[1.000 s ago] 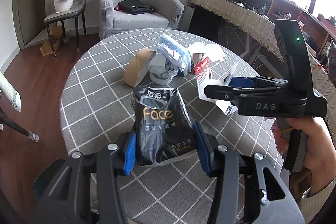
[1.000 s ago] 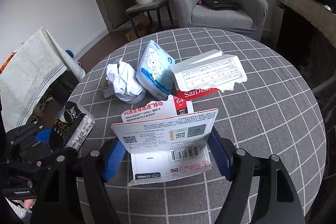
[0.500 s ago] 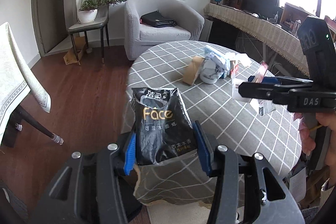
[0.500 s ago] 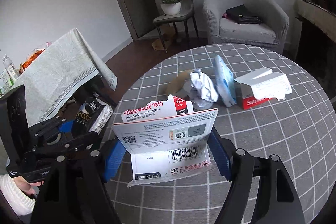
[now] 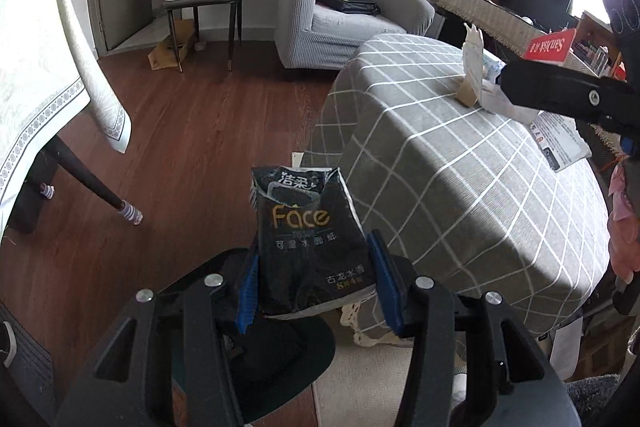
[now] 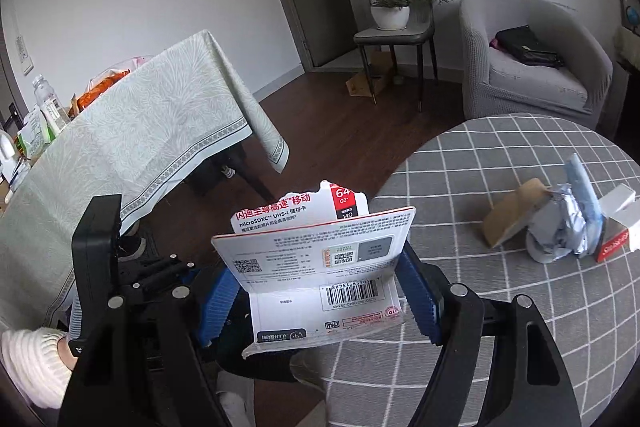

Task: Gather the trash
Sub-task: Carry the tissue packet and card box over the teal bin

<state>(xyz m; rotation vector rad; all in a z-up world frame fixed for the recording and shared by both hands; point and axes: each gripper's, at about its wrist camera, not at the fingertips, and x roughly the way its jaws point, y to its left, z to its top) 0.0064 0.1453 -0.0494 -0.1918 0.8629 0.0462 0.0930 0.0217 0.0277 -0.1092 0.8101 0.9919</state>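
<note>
The left tool [image 5: 312, 283] is clamped on a black tissue pack [image 5: 310, 239], its blue pads pressing both sides. The pack reads "Face" in gold with "TISSUE" under it, and Chinese writing above and below. It hangs just off the edge of the round counter [image 5: 460, 163] in the grey checked cloth, over the wooden floor and a dark round bin [image 5: 280, 359] directly beneath.

The right tool [image 6: 316, 291] grips a torn white card package [image 6: 320, 267] across its width. The print reads "microSDXC UHS-I", "64 GB" and "140" on a red corner, with a barcode and two QR codes lower down. It is held over the counter's near rim [image 6: 460, 367], on the side toward the floor.

Farther in on the counter, in the right wrist view, lie a tan cardboard piece [image 6: 512, 215], crumpled grey-blue wrapping [image 6: 556, 231], a light blue pack [image 6: 584, 191] standing on edge, and a white-and-red SanDisk box [image 6: 618, 223], all touching or nearly so.
</note>
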